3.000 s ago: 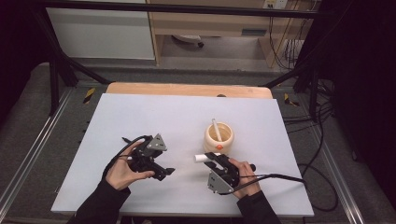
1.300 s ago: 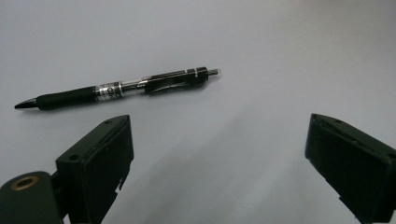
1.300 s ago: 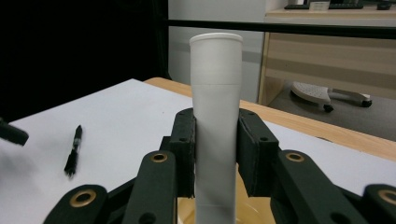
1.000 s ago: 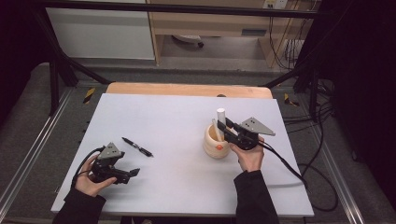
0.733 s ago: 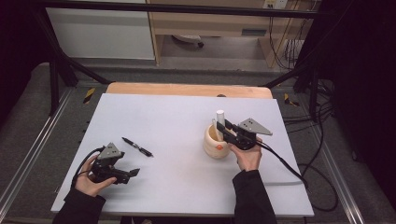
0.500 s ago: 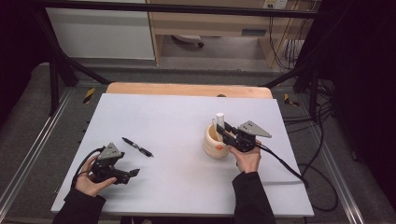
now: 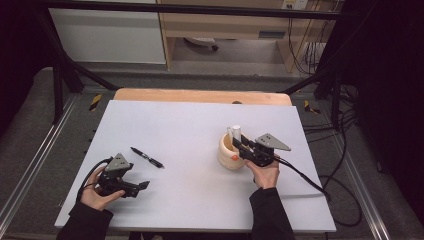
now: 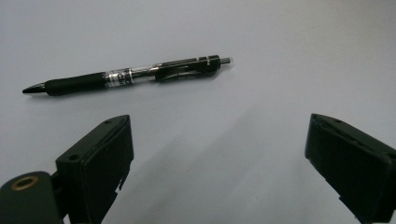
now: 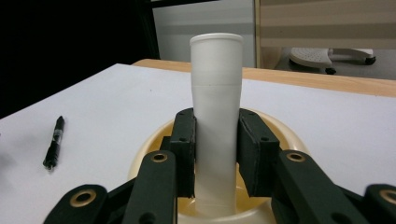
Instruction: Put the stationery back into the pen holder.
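Smooth white plastic tube [image 9: 215, 116] clamped upright by right gripper [image 9: 215, 154] inside rounded cream cup [image 7: 230, 152], black rubber-grip pen [image 8: 126, 75], label unreadable, before wide-open, empty left gripper [image 8: 219, 163]

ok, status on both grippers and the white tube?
Right gripper shut on white tube, upright, lower end inside cream cup. Left gripper open, low over table, black pen lying just ahead. Nothing blocking.

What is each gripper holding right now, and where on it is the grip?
The right gripper clamps the white tube around its middle, upright over the cream cup. The left gripper is open and holds nothing.
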Available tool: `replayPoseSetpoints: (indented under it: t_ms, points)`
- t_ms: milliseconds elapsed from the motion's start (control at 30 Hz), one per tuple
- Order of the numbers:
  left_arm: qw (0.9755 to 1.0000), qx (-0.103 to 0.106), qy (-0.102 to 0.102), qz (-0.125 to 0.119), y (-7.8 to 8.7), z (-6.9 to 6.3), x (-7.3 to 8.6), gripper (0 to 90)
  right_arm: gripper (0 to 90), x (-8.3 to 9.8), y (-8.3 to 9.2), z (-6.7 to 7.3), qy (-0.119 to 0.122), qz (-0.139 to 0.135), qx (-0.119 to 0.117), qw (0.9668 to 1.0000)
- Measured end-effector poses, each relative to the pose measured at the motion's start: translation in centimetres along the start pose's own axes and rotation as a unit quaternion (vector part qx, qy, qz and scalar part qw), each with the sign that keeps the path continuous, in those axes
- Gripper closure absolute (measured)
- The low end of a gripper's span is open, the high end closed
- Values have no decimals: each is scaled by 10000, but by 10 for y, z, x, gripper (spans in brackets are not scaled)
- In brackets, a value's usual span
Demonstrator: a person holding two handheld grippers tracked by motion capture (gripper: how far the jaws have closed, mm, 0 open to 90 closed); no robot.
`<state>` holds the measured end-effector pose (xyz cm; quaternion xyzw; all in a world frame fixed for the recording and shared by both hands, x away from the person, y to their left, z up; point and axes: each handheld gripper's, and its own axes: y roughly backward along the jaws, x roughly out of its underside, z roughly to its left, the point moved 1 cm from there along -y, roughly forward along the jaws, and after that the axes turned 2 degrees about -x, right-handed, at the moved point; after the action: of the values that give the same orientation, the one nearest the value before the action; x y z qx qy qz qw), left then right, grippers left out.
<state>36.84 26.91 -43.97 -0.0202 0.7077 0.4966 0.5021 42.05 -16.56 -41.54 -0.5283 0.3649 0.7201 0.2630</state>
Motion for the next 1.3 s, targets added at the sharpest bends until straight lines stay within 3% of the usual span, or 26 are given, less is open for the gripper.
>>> replayPoseSetpoints:
  t_ms: [267, 533, 767, 933, 1133, 1300]
  points:
    - [10000, -4, 1, 20, 0, 1, 1, 81, 627, -2, 4, 0, 54, -43, 51, 10000]
    - [10000, -3, 13, 43, -1, 1, 2, 81, 422, -12, 17, -1, 108, -4, 0, 9999]
    - [10000, -11, 16, 62, -1, 2, 2, 68, 200, -20, 28, 1, 219, 364, -133, 9990]
    - [10000, -3, 22, 78, -1, 2, 3, 58, 91, -24, 35, 3, 209, 600, -234, 9977]
    - [9999, -19, 62, 138, -2, 3, 3, 52, 23, -24, 47, 2, 270, 915, -154, 9953]
    - [9998, -34, 71, 173, -2, 2, 2, 51, 8, -20, 55, 5, 344, 1073, -253, 9933]
